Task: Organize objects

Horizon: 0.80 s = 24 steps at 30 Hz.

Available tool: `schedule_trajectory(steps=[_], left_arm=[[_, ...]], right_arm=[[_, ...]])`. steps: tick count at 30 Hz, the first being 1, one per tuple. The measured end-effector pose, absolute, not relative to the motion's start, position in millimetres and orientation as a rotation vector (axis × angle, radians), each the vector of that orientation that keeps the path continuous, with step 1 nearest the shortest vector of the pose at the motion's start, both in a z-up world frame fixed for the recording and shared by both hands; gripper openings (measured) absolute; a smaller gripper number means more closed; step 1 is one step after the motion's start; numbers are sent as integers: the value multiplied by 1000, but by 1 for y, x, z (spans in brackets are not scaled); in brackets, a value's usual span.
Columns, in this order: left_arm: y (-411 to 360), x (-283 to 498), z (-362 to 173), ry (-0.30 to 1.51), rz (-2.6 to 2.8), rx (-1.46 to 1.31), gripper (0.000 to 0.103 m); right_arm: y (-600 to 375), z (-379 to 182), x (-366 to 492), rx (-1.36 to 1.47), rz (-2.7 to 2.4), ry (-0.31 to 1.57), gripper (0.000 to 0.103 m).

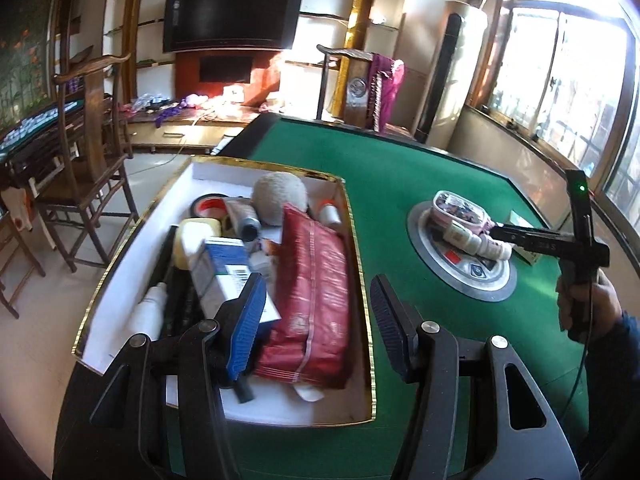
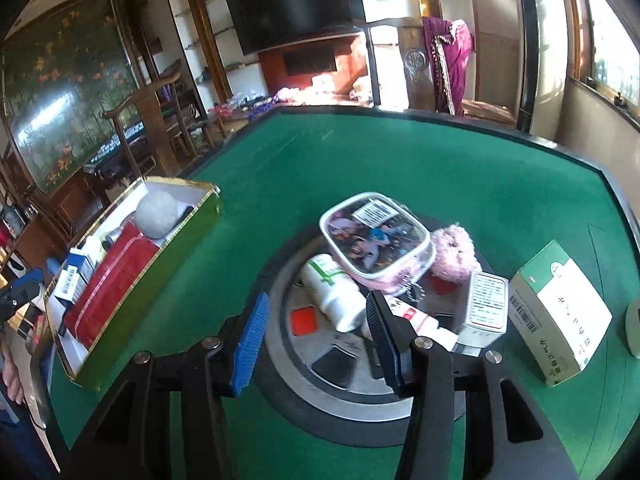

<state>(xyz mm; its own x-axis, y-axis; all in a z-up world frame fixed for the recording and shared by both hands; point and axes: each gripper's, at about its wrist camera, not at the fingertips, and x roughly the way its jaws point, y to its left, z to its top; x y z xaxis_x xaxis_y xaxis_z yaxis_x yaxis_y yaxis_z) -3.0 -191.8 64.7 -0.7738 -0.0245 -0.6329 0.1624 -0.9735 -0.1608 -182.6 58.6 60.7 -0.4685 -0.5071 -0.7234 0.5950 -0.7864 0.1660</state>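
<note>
My left gripper hangs open over a gold-rimmed white box, above a red packet; nothing is between its pads. The box also holds a blue-white carton, a fuzzy grey ball and a tape roll. My right gripper is open over the table's round metal hub, just short of a white bottle. Behind the bottle lie a clear printed pouch and a pink pompom. A small labelled box sits to the right.
A green-white carton lies on the green felt table right of the hub. Wooden chairs stand off the table's left side. A person's hand holds the right gripper's handle. A raised dark rim edges the felt.
</note>
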Motion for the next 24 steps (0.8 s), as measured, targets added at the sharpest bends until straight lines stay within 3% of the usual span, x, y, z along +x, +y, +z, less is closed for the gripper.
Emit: schedule_trajectory(steps=[12, 17, 24], left_arm=[[-113, -50, 51, 224, -2914, 1220, 54], [-90, -85, 47, 281, -2921, 1327, 54], [-62, -166, 42, 644, -2832, 1532, 54]], right_arm=[[55, 23, -200, 1069, -2158, 489, 50], [62, 18, -190, 1073, -2177, 421, 36], [111, 36, -156, 1122, -2241, 109, 35]])
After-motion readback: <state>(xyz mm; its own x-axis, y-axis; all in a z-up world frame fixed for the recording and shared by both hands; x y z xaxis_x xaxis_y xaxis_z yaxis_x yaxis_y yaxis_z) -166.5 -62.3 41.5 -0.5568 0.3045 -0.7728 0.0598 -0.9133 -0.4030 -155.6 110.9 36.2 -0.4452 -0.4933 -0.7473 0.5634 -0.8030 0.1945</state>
